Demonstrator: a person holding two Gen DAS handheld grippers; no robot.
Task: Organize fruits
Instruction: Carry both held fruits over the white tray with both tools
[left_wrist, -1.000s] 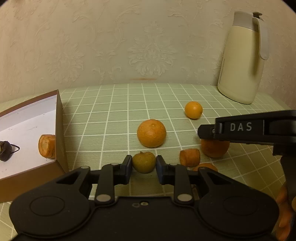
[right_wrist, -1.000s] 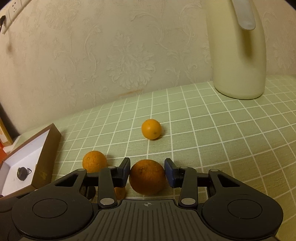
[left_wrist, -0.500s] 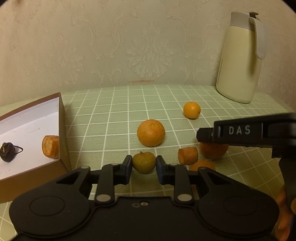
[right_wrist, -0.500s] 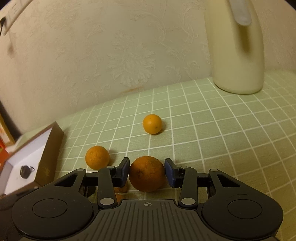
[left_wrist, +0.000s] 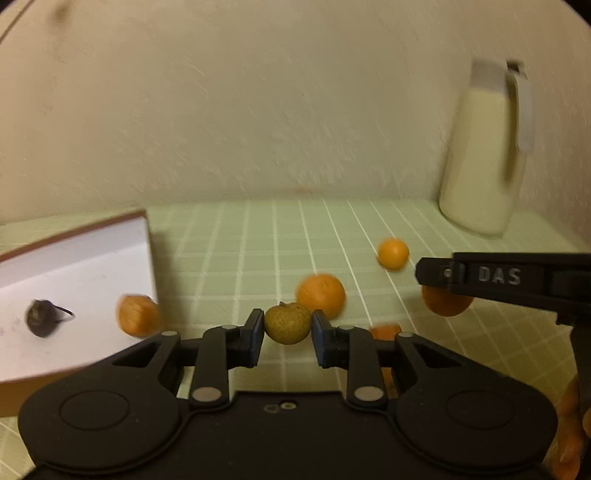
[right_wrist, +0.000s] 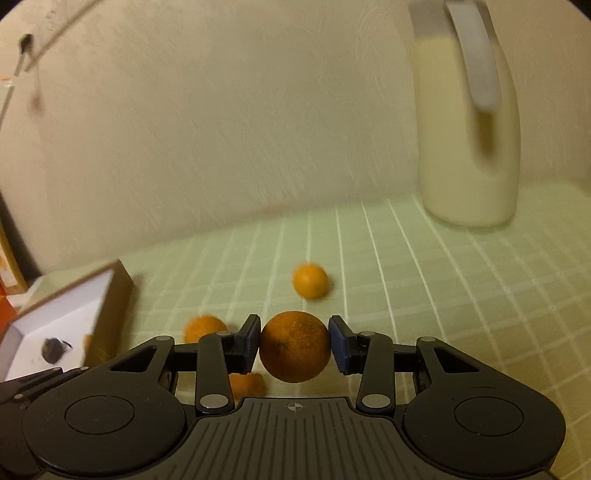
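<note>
At the far left sits a shallow cardboard box with a white inside, holding a small dark fruit and an orange piece hard against its right wall. Just right of the box, the left gripper has its fingers drawn close and clamped on a small greenish-yellow fruit, which fills the gap between the pads and sits near their tips. Beyond it on the green checked tabletop lies a large orange, and farther back to the right a smaller orange. An orange chunk shows just behind the left gripper's right finger. To the right, the right gripper has its fingers set moderately apart and pressed on either side of a dark orange, held between the pads; from the left wrist view that fruit hangs under the black finger marked DAS. A cream jug stands at the back right by the wall. Both views are motion-blurred.
</note>
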